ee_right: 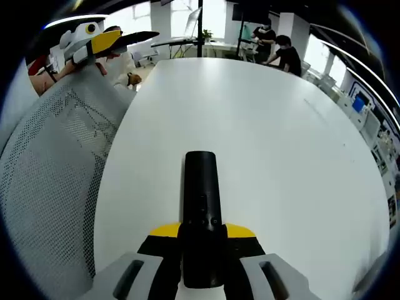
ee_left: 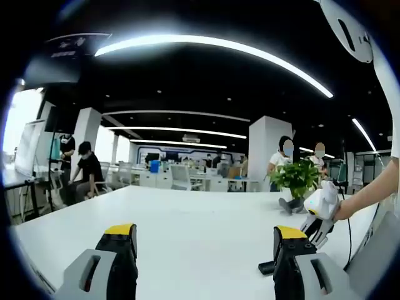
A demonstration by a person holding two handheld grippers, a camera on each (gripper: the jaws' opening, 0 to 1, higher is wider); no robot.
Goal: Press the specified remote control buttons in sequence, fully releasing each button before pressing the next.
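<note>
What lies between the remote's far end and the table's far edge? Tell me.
Nothing. In the right gripper view the white table is bare from the remote to its far edge.

Left gripper [ee_left: 205, 240]: jaws spread wide apart, nothing between the yellow-tipped fingers, held low above the white table [ee_left: 187, 225] and pointing level across it. Right gripper [ee_right: 201, 234]: jaws closed on the black remote control [ee_right: 201, 206], which sticks out forward over the table. In the left gripper view, a bare forearm [ee_left: 372, 190] reaches in above the table's right side.
</note>
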